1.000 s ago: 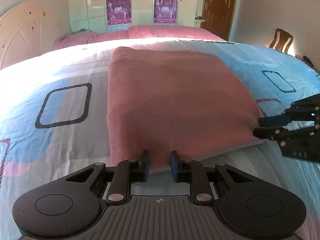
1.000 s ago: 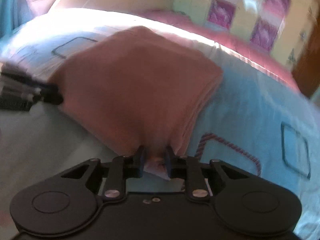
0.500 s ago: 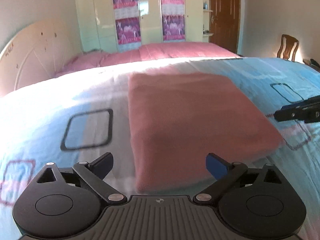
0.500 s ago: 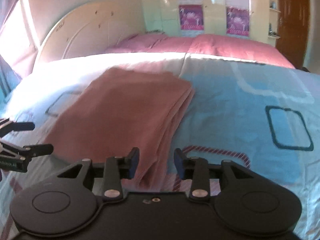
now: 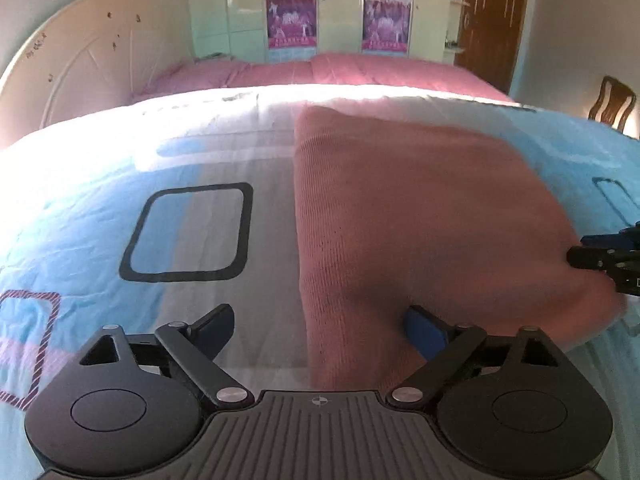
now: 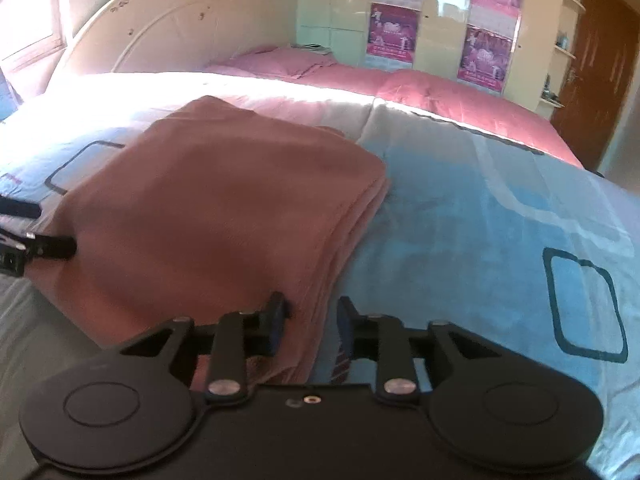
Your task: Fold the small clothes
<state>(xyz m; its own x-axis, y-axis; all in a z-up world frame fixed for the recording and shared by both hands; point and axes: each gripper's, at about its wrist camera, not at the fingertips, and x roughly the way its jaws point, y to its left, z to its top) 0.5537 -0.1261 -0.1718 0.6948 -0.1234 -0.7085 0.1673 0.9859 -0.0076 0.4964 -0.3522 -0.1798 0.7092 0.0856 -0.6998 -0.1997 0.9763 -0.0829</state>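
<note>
A folded pink knit garment [image 5: 420, 216] lies flat on the bed, its stacked layers showing along the right side [image 6: 224, 216]. My left gripper [image 5: 320, 330] hangs wide over the garment's near left corner. Its jaws are closing, and the pads are not pressing on the cloth between them. It also shows at the left edge of the right wrist view [image 6: 36, 228]. My right gripper [image 6: 311, 322] straddles the layered near right edge with jaws closing; the right pad stands off the cloth. Its fingertips [image 5: 588, 256] show beside the garment's right side.
The bed has a blue, white and pink quilt [image 5: 120, 200] with dark rounded squares. A pink blanket [image 6: 440, 96] and a cream headboard [image 6: 180, 28] lie behind it. A wardrobe with posters [image 5: 336, 8], a brown door [image 5: 492, 20] and a chair [image 5: 612, 104] stand beyond.
Both grippers let go of the garment's near edge. The left one opened wide and slid toward the left corner. The right one opened, then narrowed again at the right edge.
</note>
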